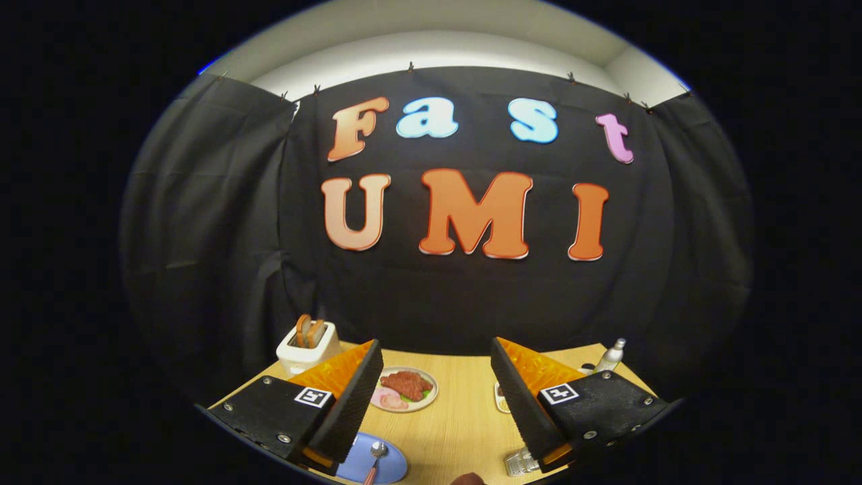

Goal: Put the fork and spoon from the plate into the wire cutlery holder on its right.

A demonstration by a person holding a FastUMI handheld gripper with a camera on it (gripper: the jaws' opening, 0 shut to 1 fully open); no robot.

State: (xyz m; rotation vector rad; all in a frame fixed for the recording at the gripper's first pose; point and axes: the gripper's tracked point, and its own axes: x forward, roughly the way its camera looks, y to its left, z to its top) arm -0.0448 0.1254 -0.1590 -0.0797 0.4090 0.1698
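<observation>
Gripper: fingers wide apart, nothing held, raised above worktop. Nearest, by left finger: blue plate w/ spoon on it; fork not discernible. By right finger: wire cutlery holder, partly hidden. Beyond fingers: food plate; toaster w/ bread, far left; bottle, far right. Step, judged: approach spoon. Tip: descend over handle, fingers straddling it crosswise, close near mid-handle. Writing: square markers on fingers, no legible brand on objects.

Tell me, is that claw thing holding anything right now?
Nothing. The gripper is wide open above the table, with the spoon lying on the blue plate below.
</observation>
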